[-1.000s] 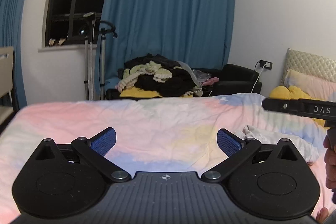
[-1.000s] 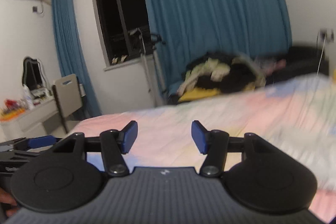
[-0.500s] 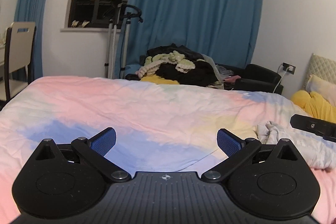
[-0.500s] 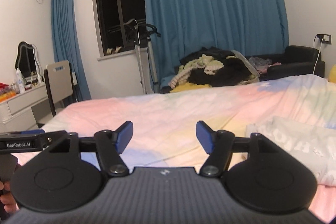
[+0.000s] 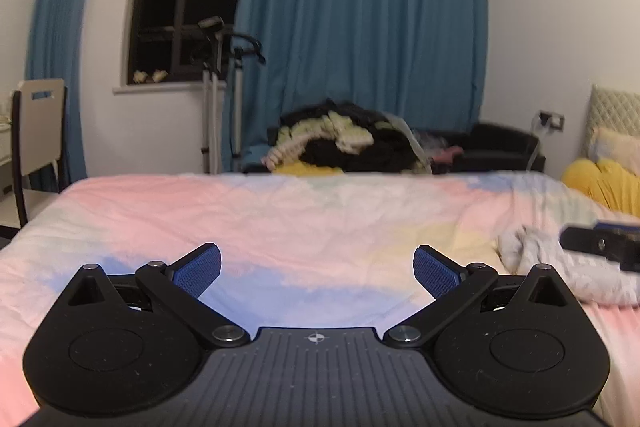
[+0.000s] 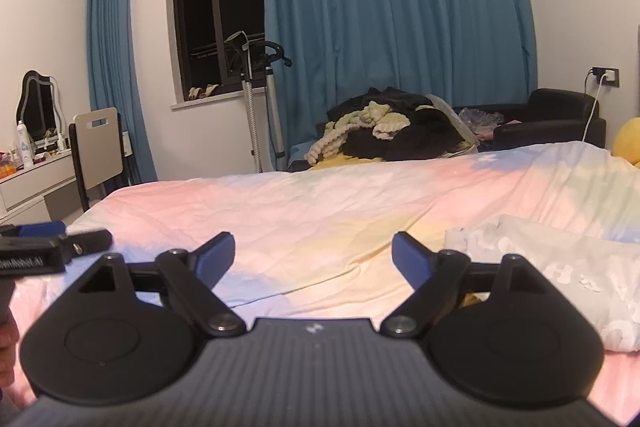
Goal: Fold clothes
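In the left wrist view, the left gripper [image 5: 317, 269] sits lower over the bed [image 5: 280, 219] than a second ago, its jaws spread wide as before with only bedding showing between the blue pads [image 5: 198, 269]. The white garment [image 5: 560, 267] lies crumpled on the bed to the right, beyond and beside the right-hand pad and not touching it. The tip of the right gripper [image 5: 600, 247] overlaps the garment's far edge and is blurred (the frame cuts it off). Behind the bed are a pile of clothes [image 5: 340, 147], a blue curtain [image 5: 360, 27] and a yellow cushion [image 5: 604, 187].

In the right wrist view, the right gripper [image 6: 314, 261] has also dropped, and its jaws are opening, much wider than a second ago, with nothing between them. The garment [image 6: 560, 267] lies just right of the right finger, partly hidden behind the gripper's body. The left gripper [image 6: 52, 247] pokes in at the left edge. A chair [image 6: 98, 151] and dresser [image 6: 32, 183] stand left of the bed.
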